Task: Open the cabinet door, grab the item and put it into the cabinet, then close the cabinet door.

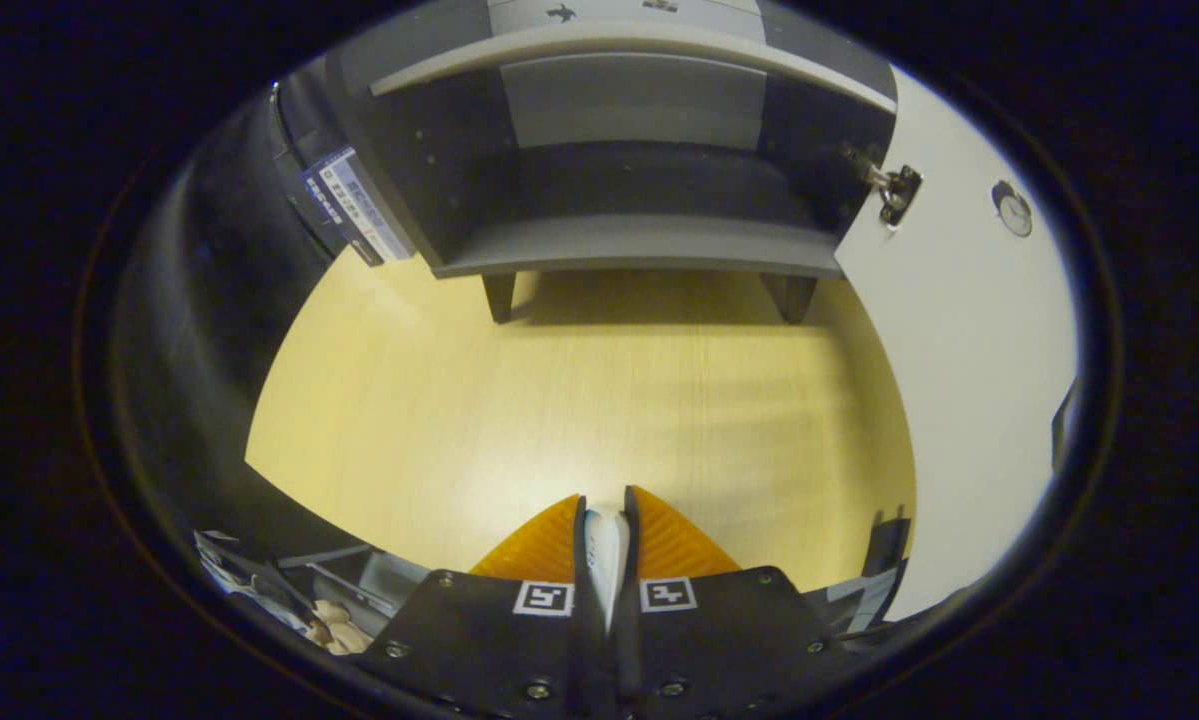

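Note:
The grey cabinet (639, 245) stands open on short legs at the far end of the pale wooden table (579, 400). Its white door (969, 330) is swung out to the right, hinge (894, 190) showing. The lower compartment looks dark and bare, with a shelf (629, 45) above it. My gripper (605, 510) hovers over the table well short of the cabinet. Its orange fingers (544, 545) are pressed onto a thin white item (606, 555) with a bluish mark, held edge-on between them.
A striped blue-and-white box (354, 205) leans against the cabinet's left side. The dark booth wall curves around the left. Below the table's near-left edge lie some frame parts and a hand (334, 625). Open tabletop stretches between my fingers and the cabinet.

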### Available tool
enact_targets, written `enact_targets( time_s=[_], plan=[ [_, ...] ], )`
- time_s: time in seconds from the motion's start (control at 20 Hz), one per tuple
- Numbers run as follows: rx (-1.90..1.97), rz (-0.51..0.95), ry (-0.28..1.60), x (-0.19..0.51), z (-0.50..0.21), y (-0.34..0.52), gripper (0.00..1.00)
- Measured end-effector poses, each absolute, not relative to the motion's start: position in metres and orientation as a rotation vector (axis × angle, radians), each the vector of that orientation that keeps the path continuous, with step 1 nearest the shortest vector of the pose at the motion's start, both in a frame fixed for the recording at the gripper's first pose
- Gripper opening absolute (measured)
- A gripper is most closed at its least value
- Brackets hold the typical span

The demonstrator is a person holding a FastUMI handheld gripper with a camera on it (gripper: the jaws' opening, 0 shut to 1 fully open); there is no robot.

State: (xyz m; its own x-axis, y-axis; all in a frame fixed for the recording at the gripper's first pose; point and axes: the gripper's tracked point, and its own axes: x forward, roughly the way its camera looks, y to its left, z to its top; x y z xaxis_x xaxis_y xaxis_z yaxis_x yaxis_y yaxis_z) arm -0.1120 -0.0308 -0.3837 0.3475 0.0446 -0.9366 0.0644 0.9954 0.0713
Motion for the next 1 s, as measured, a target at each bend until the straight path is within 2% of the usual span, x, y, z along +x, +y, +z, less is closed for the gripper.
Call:
enact_targets(
  time_s=[0.6, 1.0],
  plan=[
    [0.112, 0.042, 0.932, -0.015, -0.216, -0.051, 0.10],
    [0.157, 0.066, 0.829, 0.068, -0.143, -0.064, 0.10]
  ],
)
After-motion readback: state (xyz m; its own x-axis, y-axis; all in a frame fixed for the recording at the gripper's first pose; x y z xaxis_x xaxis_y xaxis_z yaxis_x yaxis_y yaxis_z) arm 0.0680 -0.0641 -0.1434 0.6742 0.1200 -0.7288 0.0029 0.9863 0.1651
